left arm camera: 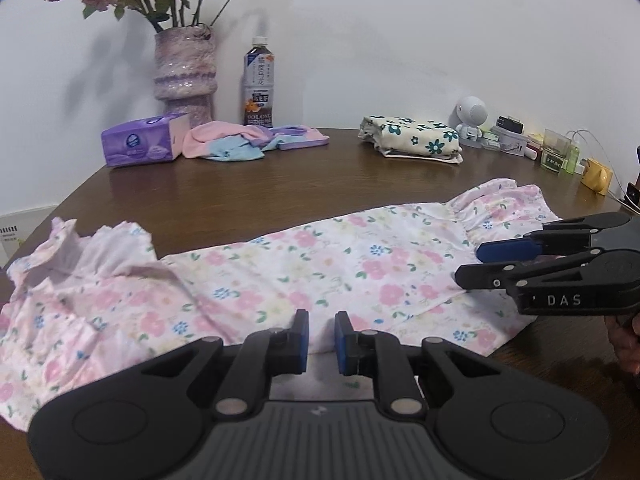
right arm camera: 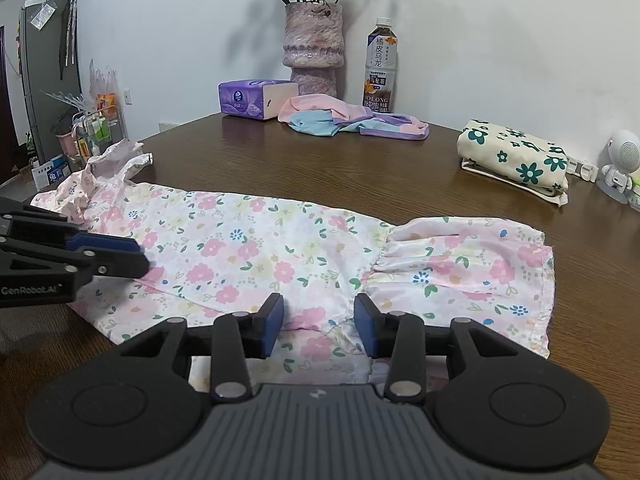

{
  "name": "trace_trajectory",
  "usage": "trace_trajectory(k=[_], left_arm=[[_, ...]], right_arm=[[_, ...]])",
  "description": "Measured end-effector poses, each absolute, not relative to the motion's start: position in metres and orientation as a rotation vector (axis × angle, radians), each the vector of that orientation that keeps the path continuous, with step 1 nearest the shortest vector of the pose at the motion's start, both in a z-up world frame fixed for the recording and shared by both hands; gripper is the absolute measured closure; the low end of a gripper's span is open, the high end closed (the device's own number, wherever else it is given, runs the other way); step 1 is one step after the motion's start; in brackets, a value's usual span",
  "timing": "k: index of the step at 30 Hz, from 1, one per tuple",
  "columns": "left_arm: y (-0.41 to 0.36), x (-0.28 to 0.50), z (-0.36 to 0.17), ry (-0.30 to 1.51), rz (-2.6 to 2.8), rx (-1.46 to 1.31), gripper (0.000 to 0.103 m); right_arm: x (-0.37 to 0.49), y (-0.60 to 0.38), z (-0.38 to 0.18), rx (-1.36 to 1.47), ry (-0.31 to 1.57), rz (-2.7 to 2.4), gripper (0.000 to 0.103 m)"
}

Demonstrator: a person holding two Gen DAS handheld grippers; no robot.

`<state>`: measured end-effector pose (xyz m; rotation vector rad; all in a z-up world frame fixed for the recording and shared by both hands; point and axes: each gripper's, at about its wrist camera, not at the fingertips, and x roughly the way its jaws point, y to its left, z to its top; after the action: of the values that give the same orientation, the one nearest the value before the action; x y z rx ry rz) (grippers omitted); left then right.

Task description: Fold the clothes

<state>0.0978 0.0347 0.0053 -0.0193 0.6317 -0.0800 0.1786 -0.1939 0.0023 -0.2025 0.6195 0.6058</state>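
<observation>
The flowery dress [right arm camera: 280, 248] is laid flat along the brown desk [right arm camera: 360, 168], the left tool [left arm camera: 321, 334] and the right tool [right arm camera: 319, 320] are held apart just above its near edge at 6 o'clock, so that edge probably needs pinching and lifting over next.

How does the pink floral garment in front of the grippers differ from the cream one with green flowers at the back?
The pink floral garment lies spread out long and flat; the cream garment is folded into a compact bundle. The pink one has small pink and blue flowers, the cream one larger dark green flowers. The pink one lies near the table's front edge; the cream one sits near the wall. Both are floral fabric.
</observation>
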Motion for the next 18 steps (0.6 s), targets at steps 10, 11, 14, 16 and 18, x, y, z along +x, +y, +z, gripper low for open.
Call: trace_trajectory(k=[10,11,14,16,18], left_arm=[[0.0345,0.0951,0.0045,0.63,-0.078,-0.02,0.09],[0.0348,0.0951,0.0046,0.63,-0.078,-0.021,0.09],[0.0349,0.0951,0.0047,0.63,-0.076,-0.022,0.09],[0.0342,0.0961,0.0047,0.63,-0.073,-0.018,0.09],[0.0329,0.0992,0.0044,0.631,-0.071,-0.01,0.091]], right_arm=[[0.1786,-0.194,0.0019,-0.205,0.618,0.607,0.062],[0.1785,-0.1938,0.0019,-0.205,0.618,0.608,0.062],[0.1786,-0.1935,0.0017,-0.206,0.618,0.608,0.062],[0.1787,-0.1936,0.0016,-0.203,0.619,0.609,0.062],[0.1804,-0.1932,0.0016,-0.202,0.619,0.611,0.062]])
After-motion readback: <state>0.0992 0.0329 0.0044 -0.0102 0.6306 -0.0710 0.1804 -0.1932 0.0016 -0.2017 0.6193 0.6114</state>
